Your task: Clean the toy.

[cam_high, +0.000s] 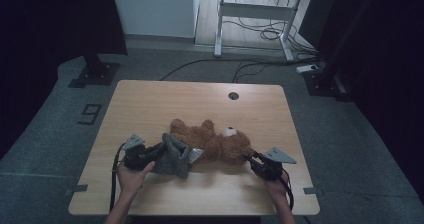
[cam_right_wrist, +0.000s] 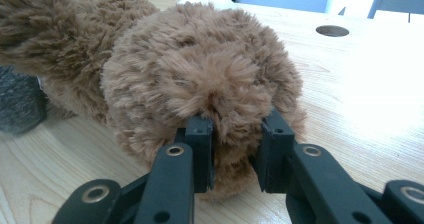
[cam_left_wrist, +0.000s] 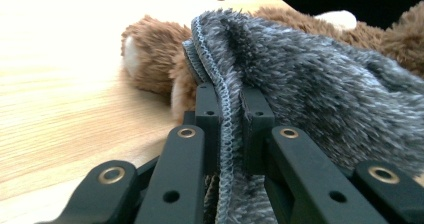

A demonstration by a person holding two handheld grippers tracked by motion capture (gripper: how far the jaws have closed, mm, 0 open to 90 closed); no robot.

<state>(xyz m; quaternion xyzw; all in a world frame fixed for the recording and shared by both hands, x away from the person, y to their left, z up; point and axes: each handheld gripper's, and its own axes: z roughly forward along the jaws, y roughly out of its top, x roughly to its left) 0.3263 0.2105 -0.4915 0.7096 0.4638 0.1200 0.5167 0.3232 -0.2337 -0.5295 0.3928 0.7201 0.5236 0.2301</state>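
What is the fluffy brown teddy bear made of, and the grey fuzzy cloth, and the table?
The fluffy brown teddy bear looks like long shaggy plush. The grey fuzzy cloth looks like shorter fleece with a stitched edge. The table looks like pale wood, perhaps laminate, with visible grain.

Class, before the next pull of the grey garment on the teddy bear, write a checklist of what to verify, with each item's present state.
1. Left gripper clamps the grey garment hem: ok.
2. Right gripper grips the teddy bear by a plush part: ok.
3. Bear lies on the table, well inside its edges: ok.
4. Garment over the bear's lower body: partly on, ok.
5. Fabric snagged underneath: cannot tell.
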